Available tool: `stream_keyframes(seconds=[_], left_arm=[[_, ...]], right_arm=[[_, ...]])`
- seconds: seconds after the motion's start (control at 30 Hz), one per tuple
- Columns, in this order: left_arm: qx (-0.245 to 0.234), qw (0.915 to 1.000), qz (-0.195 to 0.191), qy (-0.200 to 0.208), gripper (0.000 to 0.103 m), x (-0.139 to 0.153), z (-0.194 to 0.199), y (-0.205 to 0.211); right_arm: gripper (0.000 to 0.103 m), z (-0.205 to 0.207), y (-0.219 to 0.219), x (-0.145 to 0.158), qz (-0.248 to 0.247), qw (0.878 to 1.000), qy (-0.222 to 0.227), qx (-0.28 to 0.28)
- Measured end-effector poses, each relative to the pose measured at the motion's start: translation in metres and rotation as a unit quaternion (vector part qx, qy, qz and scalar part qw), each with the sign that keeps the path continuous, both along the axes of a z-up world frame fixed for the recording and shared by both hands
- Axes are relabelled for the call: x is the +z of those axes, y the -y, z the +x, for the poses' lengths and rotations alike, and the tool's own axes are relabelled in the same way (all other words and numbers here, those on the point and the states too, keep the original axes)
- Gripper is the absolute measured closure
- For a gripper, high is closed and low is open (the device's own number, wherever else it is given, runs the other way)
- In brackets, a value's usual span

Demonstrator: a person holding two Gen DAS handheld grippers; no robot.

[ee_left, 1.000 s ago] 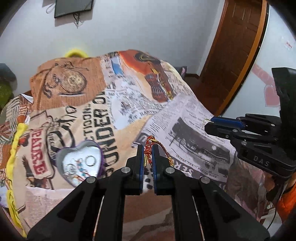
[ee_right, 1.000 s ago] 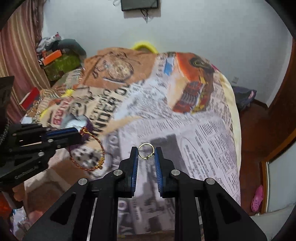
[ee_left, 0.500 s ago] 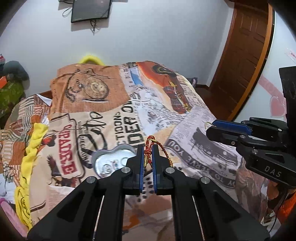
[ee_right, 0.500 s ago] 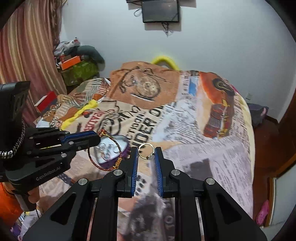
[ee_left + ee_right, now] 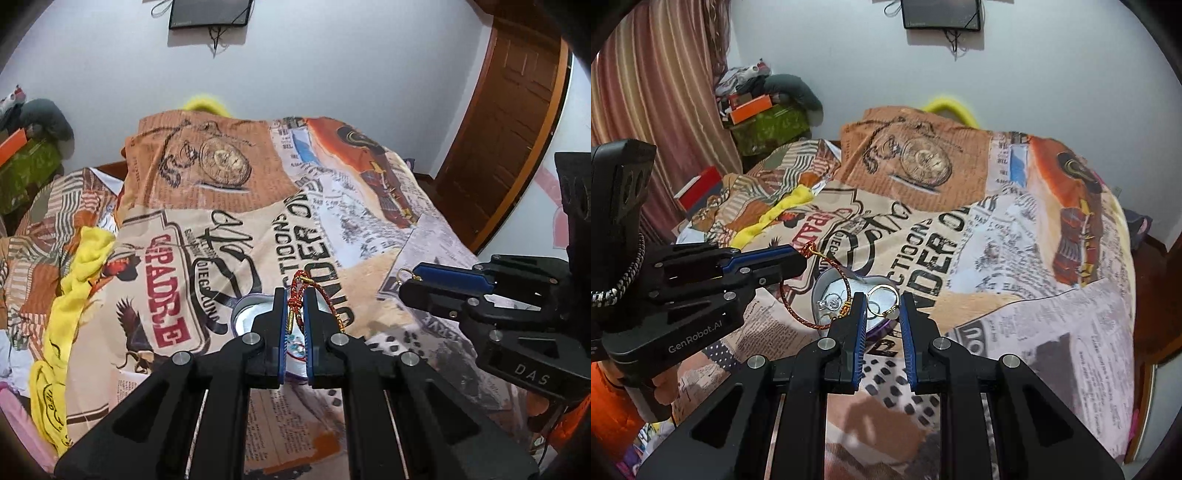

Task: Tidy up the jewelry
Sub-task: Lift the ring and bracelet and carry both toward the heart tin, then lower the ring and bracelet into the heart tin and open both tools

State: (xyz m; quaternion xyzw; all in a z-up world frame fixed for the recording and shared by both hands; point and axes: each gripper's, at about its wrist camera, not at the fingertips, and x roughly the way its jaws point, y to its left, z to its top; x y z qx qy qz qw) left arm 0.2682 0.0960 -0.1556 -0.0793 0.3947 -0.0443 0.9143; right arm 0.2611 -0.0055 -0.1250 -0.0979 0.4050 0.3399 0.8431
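Note:
My left gripper [image 5: 296,295] is shut on a red and gold cord bracelet [image 5: 325,295], which hangs as a loop in the right wrist view [image 5: 798,306]. My right gripper [image 5: 882,301] is shut on a gold ring [image 5: 882,295]; its tip shows in the left wrist view [image 5: 404,275]. Both hover just above a heart-shaped tin [image 5: 827,288] with purple sides and a white inside that holds small jewelry pieces. In the left wrist view the tin [image 5: 243,314] lies mostly hidden behind my fingers.
The tin rests on a bed covered by a printed newspaper-pattern blanket [image 5: 997,240]. A yellow cloth [image 5: 70,295] lies along the bed's left side. Boxes and clothes [image 5: 764,110] are piled by the curtain. A wooden door [image 5: 517,129] stands at the right.
Both grippers have moved toward the tin and now hover over it. The bracelet and the ring stay gripped.

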Motion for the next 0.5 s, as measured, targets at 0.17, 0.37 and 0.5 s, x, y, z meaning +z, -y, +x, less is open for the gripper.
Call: stream_keyframes(seconds=[0.17,0.37,0.5], left_arm=[[-0.002,0.9998,-0.005,-0.019,0.096,-0.022,0.010,-0.008],[-0.009,0.9990,-0.020,-0.040,0.096,-0.044,0.022,-0.019],[-0.015,0.9987,-0.017,-0.046,0.096,-0.052,0.028,-0.021]], right_arm=[[0.087,0.009,-0.014,-0.018,-0.012,1.000,-0.021,0.007],[0.087,0.020,-0.029,-0.037,-0.025,0.999,-0.041,0.013],[0.087,0.027,-0.037,-0.048,-0.033,0.998,-0.056,0.017]])
